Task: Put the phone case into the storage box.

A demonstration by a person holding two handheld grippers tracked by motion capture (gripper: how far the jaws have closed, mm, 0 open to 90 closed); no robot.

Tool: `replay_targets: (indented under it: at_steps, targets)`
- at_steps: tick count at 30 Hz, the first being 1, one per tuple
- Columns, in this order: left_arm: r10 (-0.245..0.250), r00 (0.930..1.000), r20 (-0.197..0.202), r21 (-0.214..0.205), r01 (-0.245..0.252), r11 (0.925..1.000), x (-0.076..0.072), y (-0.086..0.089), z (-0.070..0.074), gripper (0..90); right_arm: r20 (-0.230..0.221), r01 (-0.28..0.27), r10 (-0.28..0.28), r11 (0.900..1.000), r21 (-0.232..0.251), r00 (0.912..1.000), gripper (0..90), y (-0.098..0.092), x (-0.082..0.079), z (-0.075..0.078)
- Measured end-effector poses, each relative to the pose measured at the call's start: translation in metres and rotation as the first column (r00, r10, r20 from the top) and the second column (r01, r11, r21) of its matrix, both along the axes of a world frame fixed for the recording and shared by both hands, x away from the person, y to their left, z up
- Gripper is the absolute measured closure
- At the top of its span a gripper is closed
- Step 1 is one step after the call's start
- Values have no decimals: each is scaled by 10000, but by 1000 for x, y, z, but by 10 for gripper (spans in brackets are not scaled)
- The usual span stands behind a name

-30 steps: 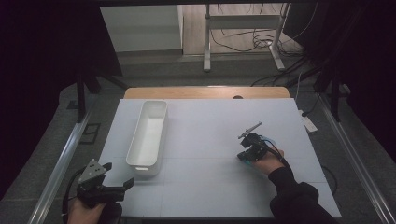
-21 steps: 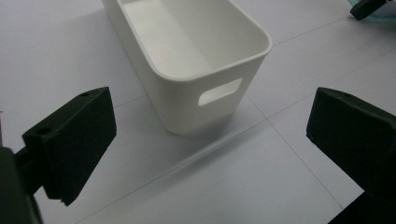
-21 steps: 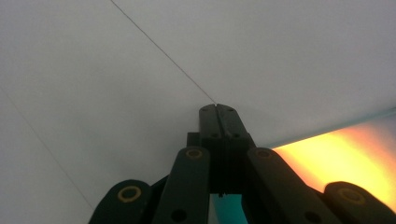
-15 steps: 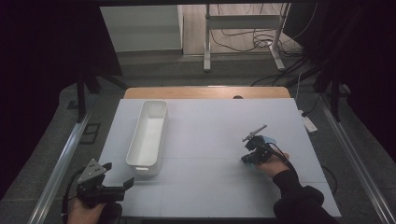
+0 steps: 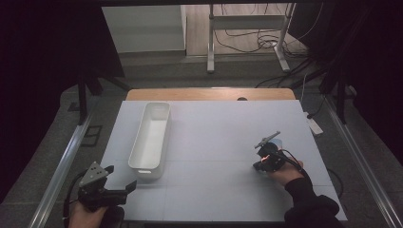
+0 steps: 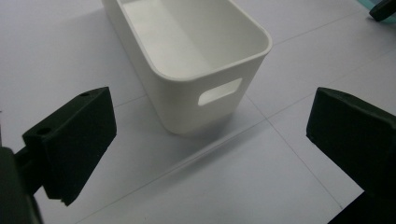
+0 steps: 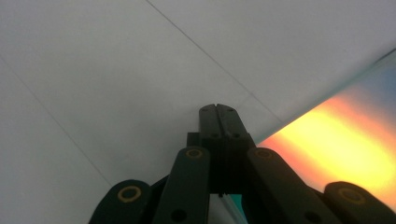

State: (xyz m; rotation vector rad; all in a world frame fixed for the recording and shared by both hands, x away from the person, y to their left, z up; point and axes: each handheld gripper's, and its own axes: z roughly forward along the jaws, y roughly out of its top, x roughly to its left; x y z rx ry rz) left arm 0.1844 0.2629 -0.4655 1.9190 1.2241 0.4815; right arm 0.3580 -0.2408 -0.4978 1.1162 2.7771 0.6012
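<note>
Nearest us, the left gripper point(image 5: 121, 176) rests at the table's point(image 5: 218, 128) near left corner with its jaws spread wide and nothing between them. It faces the slotted handle end of the white plastic bin point(image 6: 187, 100), and we judge it is parked there in readiness. On the right side the right gripper point(image 7: 218, 109) is tipped down to the table top, its jaws pressed fully together. A thin translucent blue-green piece point(image 5: 277, 143) lies just beside it. We cannot tell whether the jaws nip its edge, but the low angle suggests work on something flat. Further off, the bin stands lengthwise on the left half of the table, well apart from that piece. It is upright and empty.
</note>
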Motion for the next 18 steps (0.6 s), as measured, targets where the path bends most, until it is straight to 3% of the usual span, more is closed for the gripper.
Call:
replay_targets:
  at_steps: [18]
  targets:
    - [-1, 10000, -16, -1, 1, 10000, 0, 0, 0, 22, -120, 619, -619, 9981, 42, 9980, 892, -26, -3, 1]
